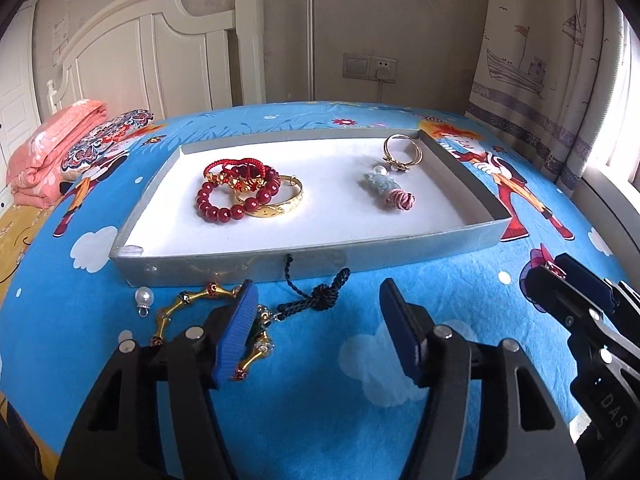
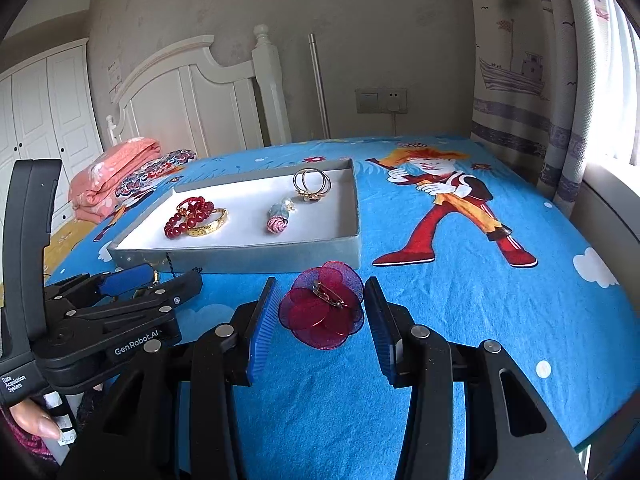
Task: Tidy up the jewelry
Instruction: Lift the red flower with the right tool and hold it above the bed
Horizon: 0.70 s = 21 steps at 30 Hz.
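Observation:
A grey tray (image 1: pixel 224 266) (image 2: pixel 240 258) with a white lining lies on the blue bedsheet. It holds red bead bracelets (image 1: pixel 224 196), a gold bangle (image 1: pixel 280 204), gold rings (image 1: pixel 402 152) and a jade charm (image 1: pixel 384 188). My left gripper (image 1: pixel 316 328) is open above the sheet; a gold link bracelet (image 1: pixel 176 312) with a black tassel cord (image 1: pixel 320 294) lies by its left finger. A loose pearl (image 1: pixel 143 298) lies to the left. My right gripper (image 2: pixel 320 316) is open around a red flower brooch (image 2: pixel 322 308) lying pin side up.
Folded pink bedding (image 1: pixel 52 152) and a patterned pillow (image 1: pixel 108 140) lie at the far left by the white headboard (image 1: pixel 160 56). A curtain (image 1: pixel 552 60) and window are on the right. A wall socket (image 1: pixel 370 68) is behind the bed.

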Each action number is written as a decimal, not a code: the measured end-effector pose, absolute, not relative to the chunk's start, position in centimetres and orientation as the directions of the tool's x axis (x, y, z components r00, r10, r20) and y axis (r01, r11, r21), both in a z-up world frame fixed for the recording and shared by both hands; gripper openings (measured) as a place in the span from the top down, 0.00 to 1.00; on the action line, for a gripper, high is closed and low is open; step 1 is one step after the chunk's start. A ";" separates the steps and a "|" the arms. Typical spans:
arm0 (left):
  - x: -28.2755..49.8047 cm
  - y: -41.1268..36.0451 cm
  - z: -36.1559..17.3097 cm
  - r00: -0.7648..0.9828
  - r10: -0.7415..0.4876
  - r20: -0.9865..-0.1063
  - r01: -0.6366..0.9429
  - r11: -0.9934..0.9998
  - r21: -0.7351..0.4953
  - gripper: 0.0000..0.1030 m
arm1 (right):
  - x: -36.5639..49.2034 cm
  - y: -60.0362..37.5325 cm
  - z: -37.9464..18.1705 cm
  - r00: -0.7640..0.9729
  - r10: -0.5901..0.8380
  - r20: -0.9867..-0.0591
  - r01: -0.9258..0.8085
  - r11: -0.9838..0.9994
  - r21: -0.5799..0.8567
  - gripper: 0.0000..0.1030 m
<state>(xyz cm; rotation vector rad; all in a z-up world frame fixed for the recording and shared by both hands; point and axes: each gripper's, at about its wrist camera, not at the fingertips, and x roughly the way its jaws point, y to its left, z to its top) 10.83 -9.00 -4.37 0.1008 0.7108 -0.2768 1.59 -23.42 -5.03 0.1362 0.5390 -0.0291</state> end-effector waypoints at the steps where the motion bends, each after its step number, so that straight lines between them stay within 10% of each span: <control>1: 11.0 -9.1 -4.4 0.718 -0.217 -0.661 0.283 0.959 -0.007 0.46 | 1.5 -23.6 -5.0 0.859 0.012 -0.512 0.060 0.990 0.124 0.59; 8: 12.1 -9.7 -4.9 0.702 -0.184 -0.688 0.267 0.964 0.014 0.48 | 1.2 -24.0 -5.5 0.856 0.027 -0.516 0.056 0.988 0.145 0.59; 12: 11.9 -9.6 -5.1 0.694 -0.188 -0.695 0.274 0.962 0.014 0.87 | 1.1 -23.8 -5.5 0.856 0.028 -0.516 0.056 0.988 0.146 0.59; 21: 9.7 -7.9 -4.2 0.728 -0.227 -0.647 0.288 0.957 -0.012 0.89 | 1.1 -22.8 -5.8 0.850 0.036 -0.526 0.037 0.991 0.128 0.59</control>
